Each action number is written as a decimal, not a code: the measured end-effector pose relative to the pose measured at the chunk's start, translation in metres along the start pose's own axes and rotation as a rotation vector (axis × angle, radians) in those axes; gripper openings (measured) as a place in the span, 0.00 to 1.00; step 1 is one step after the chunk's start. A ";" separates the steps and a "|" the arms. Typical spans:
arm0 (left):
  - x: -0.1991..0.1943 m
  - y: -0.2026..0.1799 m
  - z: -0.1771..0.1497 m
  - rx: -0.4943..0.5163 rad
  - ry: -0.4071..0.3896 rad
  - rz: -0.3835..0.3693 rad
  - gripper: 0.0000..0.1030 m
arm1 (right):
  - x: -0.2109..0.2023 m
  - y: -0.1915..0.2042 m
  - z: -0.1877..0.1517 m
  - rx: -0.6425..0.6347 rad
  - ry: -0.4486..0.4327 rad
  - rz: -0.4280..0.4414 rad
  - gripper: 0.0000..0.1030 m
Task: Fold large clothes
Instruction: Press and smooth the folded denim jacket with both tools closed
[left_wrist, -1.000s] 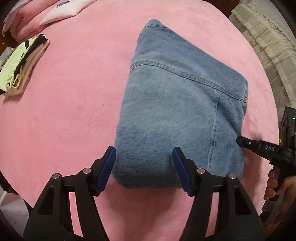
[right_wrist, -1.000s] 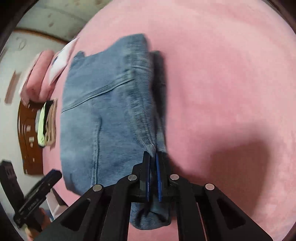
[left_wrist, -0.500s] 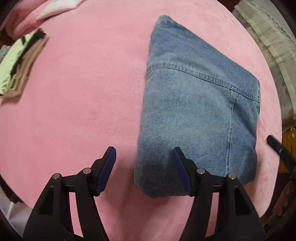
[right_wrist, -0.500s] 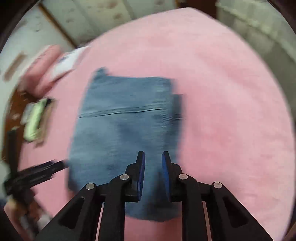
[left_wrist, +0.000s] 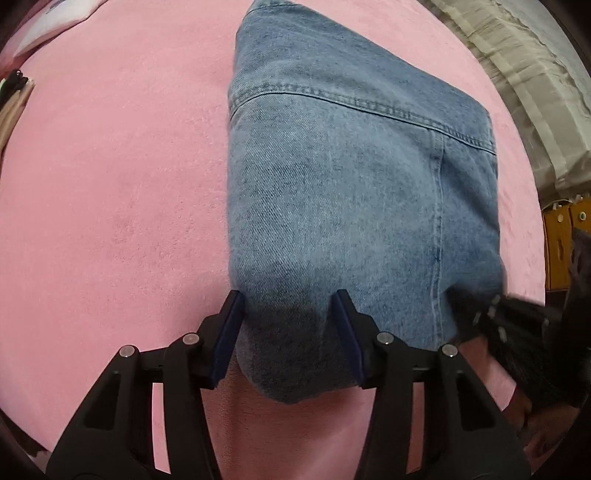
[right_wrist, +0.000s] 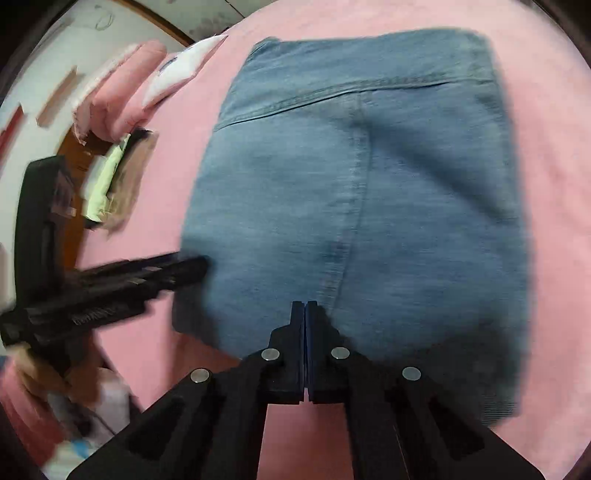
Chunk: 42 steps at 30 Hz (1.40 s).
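Folded blue jeans lie as a thick rectangle on the pink bed cover. My left gripper points down at their near left corner. Its jaws are closing with that corner of denim between them; the left pad sits at the fold's edge and the right pad lies over the cloth. In the right wrist view the jeans fill the middle. My right gripper is shut and empty over their near edge. It shows blurred at the jeans' near right corner, and the left gripper reaches in from the left.
A stack of folded clothes lies at the bed's left edge, with a pink folded blanket and a white item beyond. Cream frilled fabric hangs along the right side, above yellow wooden furniture.
My right gripper let go of the jeans' side edge, swung round to their near edge and shut empty. My left gripper sank onto the near left corner and its jaws narrowed.
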<state>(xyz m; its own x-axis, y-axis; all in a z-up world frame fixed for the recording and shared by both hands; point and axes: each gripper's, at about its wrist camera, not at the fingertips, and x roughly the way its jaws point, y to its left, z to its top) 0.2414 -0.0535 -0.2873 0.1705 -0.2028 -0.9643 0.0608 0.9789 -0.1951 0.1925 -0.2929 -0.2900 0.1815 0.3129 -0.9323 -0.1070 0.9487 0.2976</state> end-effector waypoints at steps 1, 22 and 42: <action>0.000 0.002 -0.002 -0.005 0.005 -0.019 0.46 | -0.005 -0.013 -0.006 -0.024 -0.012 -0.116 0.00; -0.012 -0.016 0.074 0.151 -0.199 0.100 0.00 | 0.020 0.040 0.029 0.150 -0.218 0.171 0.00; 0.016 -0.016 0.165 0.030 -0.297 0.036 0.00 | 0.009 -0.059 0.148 0.207 -0.469 -0.087 0.00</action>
<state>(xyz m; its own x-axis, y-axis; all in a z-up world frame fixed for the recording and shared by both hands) 0.4051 -0.0762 -0.2705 0.4534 -0.1711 -0.8747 0.0781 0.9853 -0.1522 0.3450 -0.3397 -0.2855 0.6044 0.1739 -0.7774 0.1154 0.9465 0.3014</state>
